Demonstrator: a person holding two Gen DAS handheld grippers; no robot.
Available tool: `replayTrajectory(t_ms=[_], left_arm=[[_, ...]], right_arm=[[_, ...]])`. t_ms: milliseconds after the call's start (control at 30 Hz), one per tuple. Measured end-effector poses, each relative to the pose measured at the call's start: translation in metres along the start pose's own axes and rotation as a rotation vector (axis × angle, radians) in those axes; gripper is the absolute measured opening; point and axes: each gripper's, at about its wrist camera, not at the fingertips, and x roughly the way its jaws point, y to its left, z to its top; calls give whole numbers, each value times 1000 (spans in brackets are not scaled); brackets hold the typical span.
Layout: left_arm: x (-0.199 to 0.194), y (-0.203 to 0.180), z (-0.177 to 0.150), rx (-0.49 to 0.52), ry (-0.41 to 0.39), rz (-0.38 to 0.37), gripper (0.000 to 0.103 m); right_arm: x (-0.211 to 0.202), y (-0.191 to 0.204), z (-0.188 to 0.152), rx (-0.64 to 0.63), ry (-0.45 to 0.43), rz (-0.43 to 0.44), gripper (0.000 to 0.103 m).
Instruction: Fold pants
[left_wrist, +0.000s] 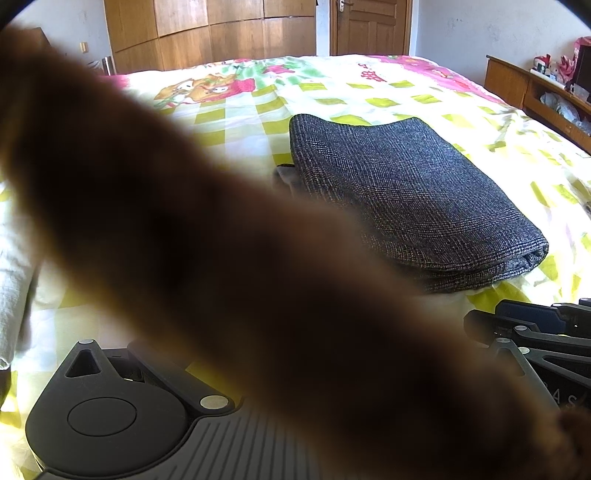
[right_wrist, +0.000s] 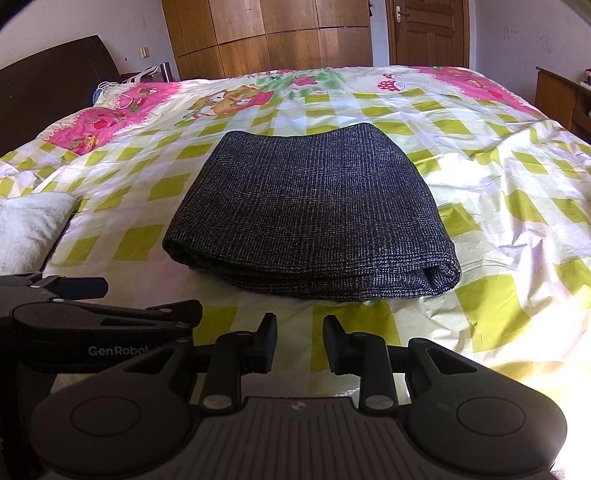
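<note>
Fingers of our right gripper (right_wrist: 300, 345) stand spread and empty; our left gripper's (right_wrist: 147, 308) state we cannot tell. Pants (right_wrist: 314, 218) lie folded on the bed (right_wrist: 498, 206); folding looks done.

Home bedroom, bed (right_wrist: 480, 192), wooden wardrobe (right_wrist: 266, 33)

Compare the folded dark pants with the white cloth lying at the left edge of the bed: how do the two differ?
The pants are dark grey with a fine woven check; the white cloth is plain and fuzzy. The pants sit mid-bed, folded into a neat layered stack; the white cloth lies at the bed's left edge, only partly in view, with no clear fold. Both rest on the green-checked bedspread, untouched by the tongs.
</note>
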Motion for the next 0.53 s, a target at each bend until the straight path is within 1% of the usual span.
replayTrajectory(t_ms=[233,367,533], left_arm=[[-2,-2,1,-1,-7,9,102],[-5,-3,1,5,-13,13,103],[-2,-4,0,11,1,14,102]], right_arm=[[-1,-7,2,37,17,23,43],[-4,-8,4,49,6,30,43],[-3,-8,1,50,9,24,43]])
